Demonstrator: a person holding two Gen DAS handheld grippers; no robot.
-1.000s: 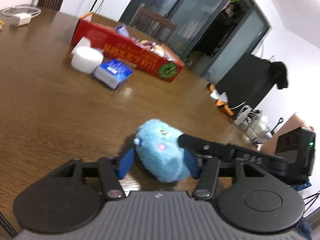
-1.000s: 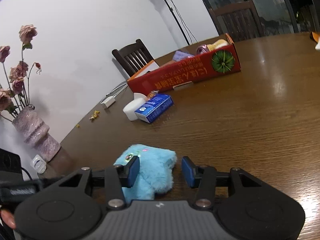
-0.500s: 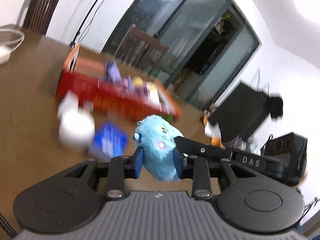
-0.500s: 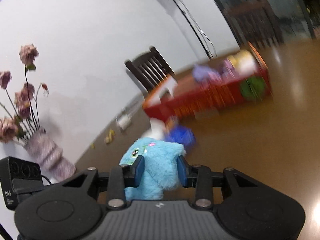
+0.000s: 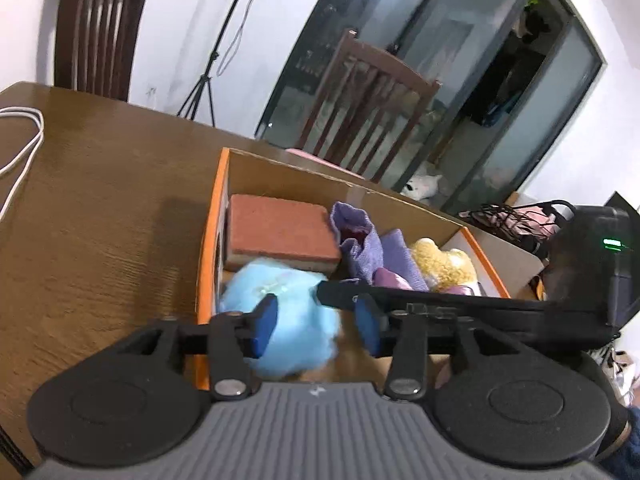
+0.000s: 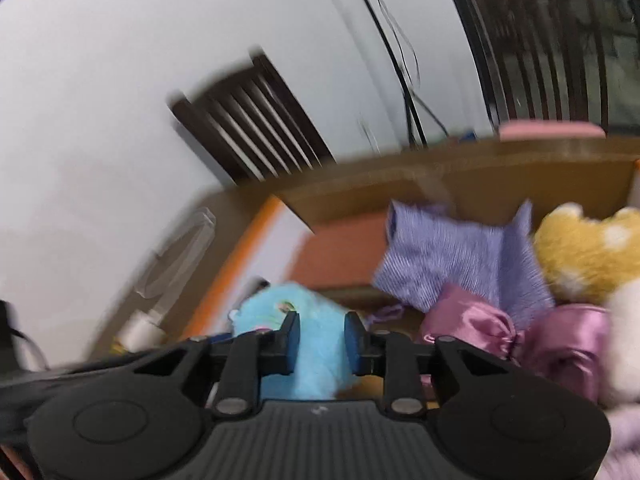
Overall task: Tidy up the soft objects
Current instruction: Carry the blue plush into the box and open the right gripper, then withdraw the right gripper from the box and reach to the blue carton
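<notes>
I note my left gripper (image 5: 316, 322) spread wide, the blue plush (image 5: 288, 316) against its left pad only, gripping nothing. The plush sits inside the cardboard box (image 5: 212, 216), at its 7 o'clock corner. At 12 o'clock lies a red sponge (image 5: 280, 232). My right gripper (image 6: 318, 338) is narrowed, pads pressing the plush.

White wall (image 5: 172, 20), 2 dark chairs (image 5: 100, 28)
</notes>
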